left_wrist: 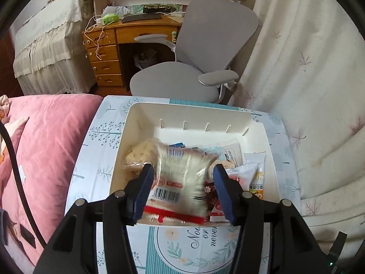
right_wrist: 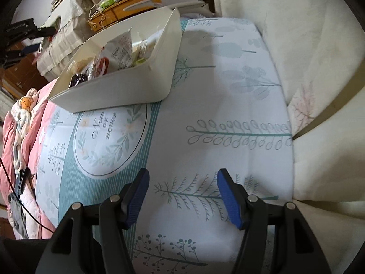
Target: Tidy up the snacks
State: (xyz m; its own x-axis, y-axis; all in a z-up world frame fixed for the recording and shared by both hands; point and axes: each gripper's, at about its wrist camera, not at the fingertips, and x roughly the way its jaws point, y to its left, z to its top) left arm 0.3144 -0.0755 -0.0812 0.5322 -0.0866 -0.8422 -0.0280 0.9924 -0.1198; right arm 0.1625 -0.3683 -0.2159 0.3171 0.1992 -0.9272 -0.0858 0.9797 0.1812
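Observation:
A white bin [left_wrist: 257,123] stands on a patterned tablecloth [left_wrist: 107,137] and holds several snack packets. My left gripper [left_wrist: 182,171] hovers over the bin's near edge with its jaws wide apart. A clear, motion-blurred packet with a barcode and red trim [left_wrist: 182,178] lies between the fingers; its right edge stands clear of the right pad. In the right wrist view the bin [right_wrist: 127,91] sits at the upper left. My right gripper [right_wrist: 182,178] is open and empty, low over the bare cloth [right_wrist: 205,105].
A pink quilt [left_wrist: 45,141] lies left of the cloth. A cream curtain-like fabric [left_wrist: 314,91] hangs on the right. A grey office chair [left_wrist: 205,52] and a wooden desk [left_wrist: 109,52] stand beyond the table.

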